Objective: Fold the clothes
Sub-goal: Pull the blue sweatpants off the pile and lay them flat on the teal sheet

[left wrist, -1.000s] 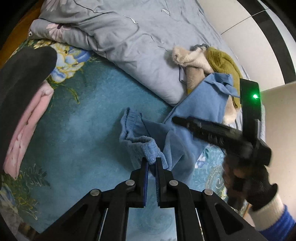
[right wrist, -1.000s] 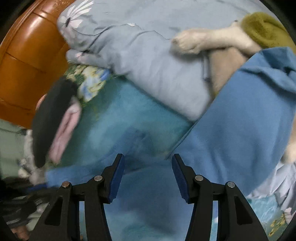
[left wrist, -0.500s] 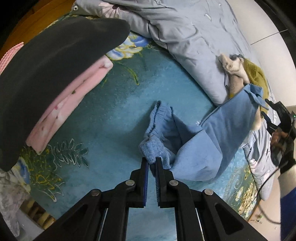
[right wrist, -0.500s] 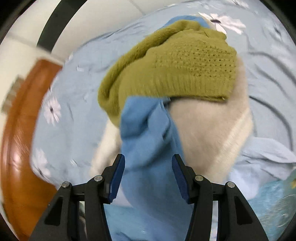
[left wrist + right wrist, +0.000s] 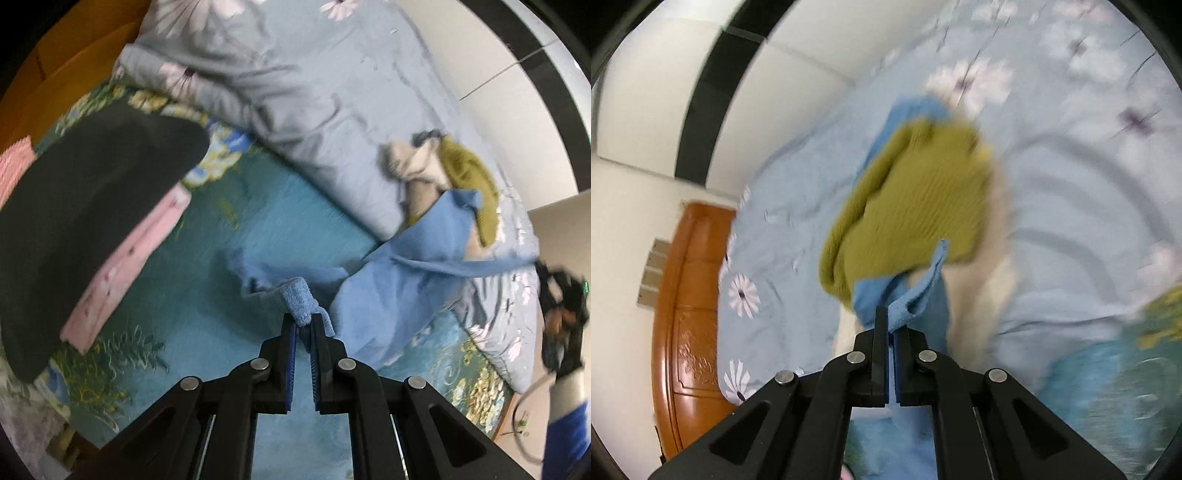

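With the left gripper (image 5: 303,325) pinching the blue garment's (image 5: 402,284) ribbed cuff and the right gripper (image 5: 891,321) clamped on its far edge, pulling risks dragging the olive sweater (image 5: 916,206) lying ahead of the right jaws.

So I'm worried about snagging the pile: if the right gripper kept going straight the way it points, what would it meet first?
Probably the olive-green knitted sweater, lying straight beyond the right gripper, which is shut on the blue fleece garment. Blur makes depth uncertain.

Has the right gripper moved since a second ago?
Yes. The right gripper swung off the teal bedspread toward the olive sweater on the duvet and now pinches a blue garment end there.
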